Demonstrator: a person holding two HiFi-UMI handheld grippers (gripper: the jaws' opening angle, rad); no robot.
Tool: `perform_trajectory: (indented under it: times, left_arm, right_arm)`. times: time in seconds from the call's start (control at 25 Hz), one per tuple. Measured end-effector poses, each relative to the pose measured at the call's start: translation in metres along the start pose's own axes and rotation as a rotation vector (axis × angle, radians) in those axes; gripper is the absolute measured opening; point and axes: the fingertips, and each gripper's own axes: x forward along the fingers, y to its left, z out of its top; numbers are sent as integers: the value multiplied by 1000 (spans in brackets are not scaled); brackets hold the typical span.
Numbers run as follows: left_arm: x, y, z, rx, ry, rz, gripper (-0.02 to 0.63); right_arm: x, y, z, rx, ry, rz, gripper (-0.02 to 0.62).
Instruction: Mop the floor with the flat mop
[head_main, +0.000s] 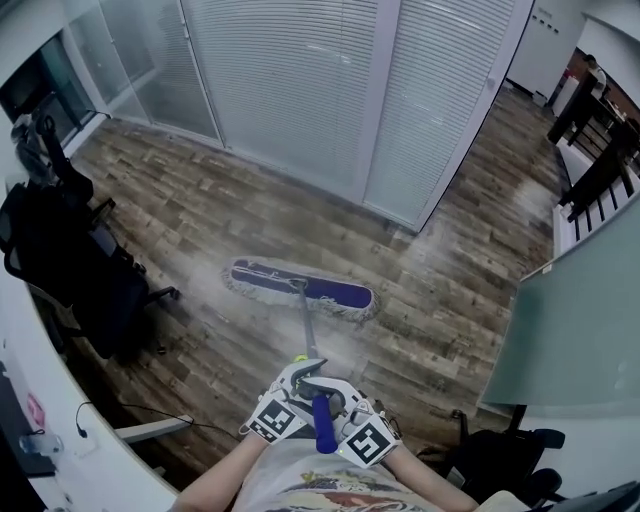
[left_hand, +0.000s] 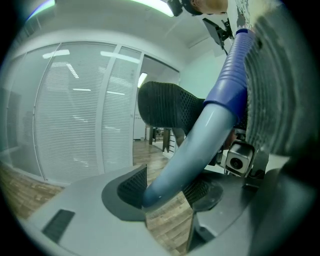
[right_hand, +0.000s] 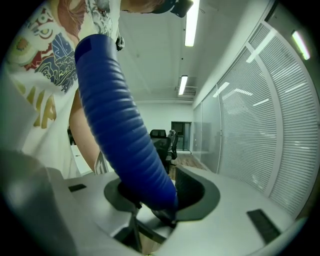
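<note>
The flat mop lies on the wood floor, its blue head (head_main: 300, 287) with a pale fringe out ahead of me. Its grey pole (head_main: 308, 335) slopes back to a ribbed blue grip (head_main: 322, 428) at my waist. My left gripper (head_main: 303, 373) is shut on the pole just below the grip, and in the left gripper view the pale pole (left_hand: 192, 150) runs between the pads of the left gripper (left_hand: 165, 192). My right gripper (head_main: 340, 402) is shut on the grip a little higher. In the right gripper view the blue grip (right_hand: 120, 130) fills the jaws of the right gripper (right_hand: 156, 199).
Glass partitions with white blinds (head_main: 300, 90) close off the far side. Black office chairs (head_main: 75, 265) stand at the left beside a white desk edge (head_main: 60, 440). Another black chair (head_main: 500, 462) is at the lower right, under a frosted panel (head_main: 580, 320). Dark railings (head_main: 600, 150) stand at the far right.
</note>
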Motion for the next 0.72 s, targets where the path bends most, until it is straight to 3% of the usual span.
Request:
perform_trajectory:
  times: [0.4,0.72]
  left_arm:
    - [61,204,30,-5,-4,-2,184]
    - [146,337,35,5,3,34,194]
  right_arm:
    - [110,-184,12,-16,14,1,163]
    - [160,-328,-13,24,-11,8,163]
